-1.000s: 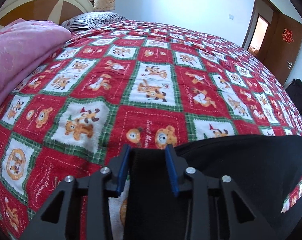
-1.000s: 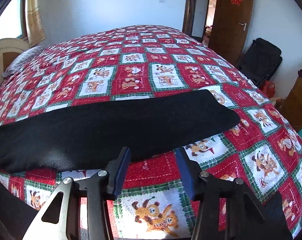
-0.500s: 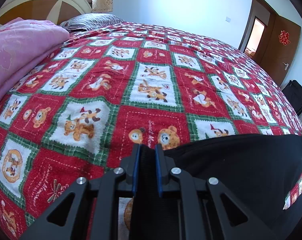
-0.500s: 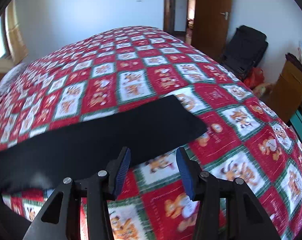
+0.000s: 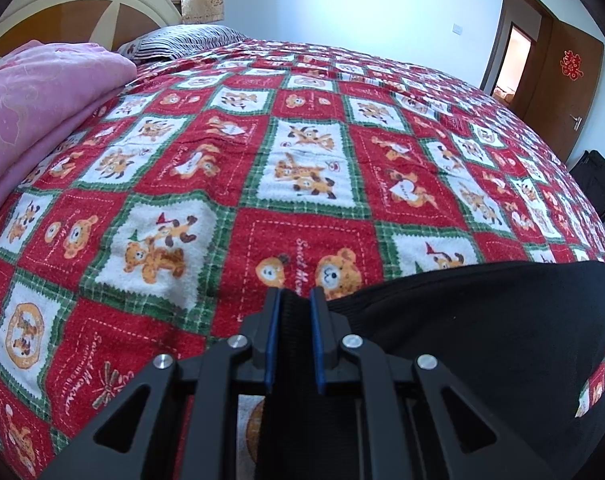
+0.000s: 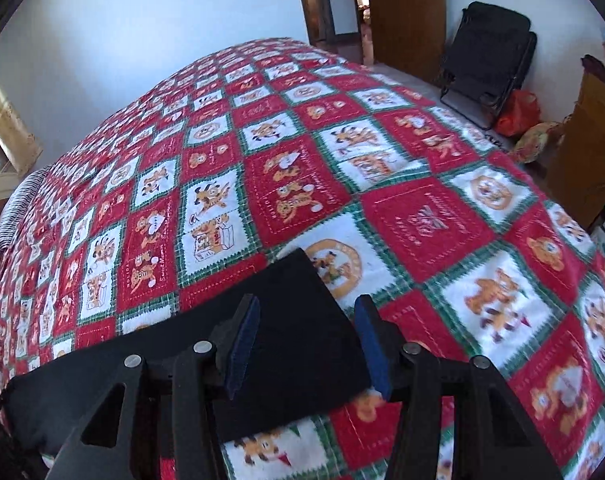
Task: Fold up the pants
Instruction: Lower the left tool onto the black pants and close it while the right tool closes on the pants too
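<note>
Black pants [image 5: 482, 332] lie stretched along the near edge of a bed with a red, green and white bear-print cover [image 5: 302, 140]. My left gripper [image 5: 295, 300] is shut on one end of the pants, black fabric pinched between its blue pads. In the right wrist view the other end of the pants [image 6: 294, 304] lies flat. My right gripper [image 6: 306, 312] hovers over that end, its jaws opening, the pads apart and not pressing the cloth.
A folded pink blanket [image 5: 34, 120] and a striped pillow [image 5: 182, 40] sit by the headboard at the left. Past the bed's right side stand a black folding chair [image 6: 486, 56], a red bag [image 6: 520, 114] and a wooden cabinet [image 6: 586, 152].
My left gripper closed on the pants' end and stayed put. My right gripper swept sideways along the pants to the far end, rolled somewhat, and its jaws widened.
</note>
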Motion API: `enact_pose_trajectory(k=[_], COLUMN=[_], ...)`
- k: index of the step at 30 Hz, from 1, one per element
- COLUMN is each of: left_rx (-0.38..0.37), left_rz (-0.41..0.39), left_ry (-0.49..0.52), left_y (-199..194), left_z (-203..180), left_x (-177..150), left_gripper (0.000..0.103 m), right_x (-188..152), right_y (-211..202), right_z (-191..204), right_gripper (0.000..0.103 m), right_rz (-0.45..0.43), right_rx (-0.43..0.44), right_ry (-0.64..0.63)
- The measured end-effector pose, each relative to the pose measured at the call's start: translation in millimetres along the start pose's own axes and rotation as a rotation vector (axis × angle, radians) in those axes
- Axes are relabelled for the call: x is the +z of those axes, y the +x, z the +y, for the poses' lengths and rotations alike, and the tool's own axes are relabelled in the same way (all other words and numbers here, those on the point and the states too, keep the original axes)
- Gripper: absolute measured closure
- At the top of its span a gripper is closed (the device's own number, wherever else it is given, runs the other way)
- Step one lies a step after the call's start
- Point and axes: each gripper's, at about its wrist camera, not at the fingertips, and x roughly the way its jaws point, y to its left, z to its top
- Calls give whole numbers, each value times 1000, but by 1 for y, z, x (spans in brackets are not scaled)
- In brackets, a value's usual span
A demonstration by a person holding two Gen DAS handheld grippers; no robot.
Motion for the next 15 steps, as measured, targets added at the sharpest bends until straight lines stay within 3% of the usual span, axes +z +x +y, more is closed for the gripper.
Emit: enact_pose_trajectory(k=[15], left_rx=[22], left_rz=[2], left_ry=[3], left_y=[3], left_z=[0], left_x=[0], left_gripper=[84], right_x=[20], right_y=[65], right_z=[5], right_gripper=[45], right_rz=[73], right_rx=[12], right_ry=[-28])
